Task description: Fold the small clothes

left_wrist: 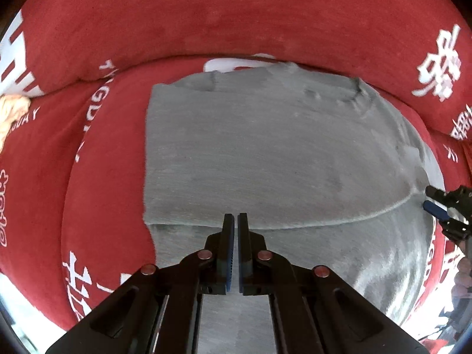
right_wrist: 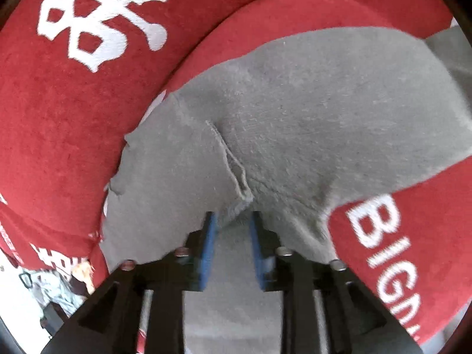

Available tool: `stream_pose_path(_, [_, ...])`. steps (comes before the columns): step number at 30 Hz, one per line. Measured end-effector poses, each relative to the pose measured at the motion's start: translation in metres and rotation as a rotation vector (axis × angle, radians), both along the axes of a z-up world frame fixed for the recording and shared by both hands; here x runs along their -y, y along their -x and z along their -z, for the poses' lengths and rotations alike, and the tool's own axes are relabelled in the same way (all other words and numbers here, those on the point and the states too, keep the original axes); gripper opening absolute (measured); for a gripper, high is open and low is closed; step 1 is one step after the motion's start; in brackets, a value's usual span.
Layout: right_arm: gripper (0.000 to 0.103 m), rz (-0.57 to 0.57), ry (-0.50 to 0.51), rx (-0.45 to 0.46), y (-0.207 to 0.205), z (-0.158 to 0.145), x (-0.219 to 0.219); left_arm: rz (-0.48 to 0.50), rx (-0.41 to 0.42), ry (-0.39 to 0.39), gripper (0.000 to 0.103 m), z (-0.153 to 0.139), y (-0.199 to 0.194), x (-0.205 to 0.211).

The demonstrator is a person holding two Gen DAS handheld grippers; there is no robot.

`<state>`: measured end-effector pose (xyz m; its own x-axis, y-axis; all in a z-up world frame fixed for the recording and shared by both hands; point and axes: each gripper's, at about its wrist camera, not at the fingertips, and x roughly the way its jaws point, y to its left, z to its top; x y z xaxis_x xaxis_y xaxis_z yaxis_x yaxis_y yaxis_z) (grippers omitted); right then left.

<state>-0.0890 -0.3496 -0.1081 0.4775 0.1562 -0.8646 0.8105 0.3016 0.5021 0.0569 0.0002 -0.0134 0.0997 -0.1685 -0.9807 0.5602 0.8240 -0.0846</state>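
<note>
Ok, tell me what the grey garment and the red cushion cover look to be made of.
Grey garment: soft knit or fleece, probably; matte, fuzzy nap, stitched hem.
Red cushion cover: plush, velvety fabric, likely; short matte pile, white lettering that may be printed or woven.

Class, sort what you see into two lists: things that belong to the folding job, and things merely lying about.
Job:
- soft grey fleece garment
- left tongs, shut
- right tongs, open around a garment fold

Lying about:
- red plush sofa with white lettering
- cream fluffy item
</note>
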Motion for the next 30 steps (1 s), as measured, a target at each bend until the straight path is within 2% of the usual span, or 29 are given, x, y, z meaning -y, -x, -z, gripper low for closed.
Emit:
stream_pose_path(5, [0.041, -0.048, -0.035, -0.005, 0.014, -0.012, -0.014, 0.032, -0.023, 0.008, 0.002, -0.003, 0.015, 0.015])
stream_pose_path(8, [0.048, -0.045, -0.088, -0.009, 0.023, -0.009, -0.023, 0.059, -0.028, 0.009, 0.002, -0.006, 0.026, 0.025])
stream_pose_path(14, [0.048, -0.099, -0.107, -0.022, 0.024, -0.005, -0.041, 0.080, -0.050, 0.008, 0.002, -0.006, 0.041, 0.042])
stream_pose_path(15, [0.048, -0.116, -0.107, -0.019, 0.024, -0.005, -0.044, 0.082, -0.052, 0.003, 0.007, -0.005, 0.044, 0.044])
stream_pose_path(17, [0.048, -0.128, -0.094, -0.012, 0.024, -0.005, -0.046, 0.077, -0.054, -0.017, 0.103, -0.004, 0.047, 0.048])
stream_pose_path(18, [0.048, -0.134, -0.094, -0.014, 0.024, -0.005, -0.047, 0.061, -0.031, -0.016, 0.101, -0.006, 0.049, 0.049])
stream_pose_path(22, [0.048, -0.138, -0.107, -0.005, 0.026, -0.003, -0.048, 0.092, -0.037, 0.006, 0.101, -0.010, 0.055, 0.059])
stream_pose_path(27, [0.048, -0.135, -0.109, 0.001, 0.029, -0.003, -0.045, 0.119, -0.020, -0.046, 0.101, -0.005, 0.063, 0.074])
stream_pose_path(30, [0.054, -0.121, -0.105, 0.001, 0.036, -0.005, -0.039, 0.128, -0.027, -0.061, 0.101, -0.002, 0.067, 0.080])
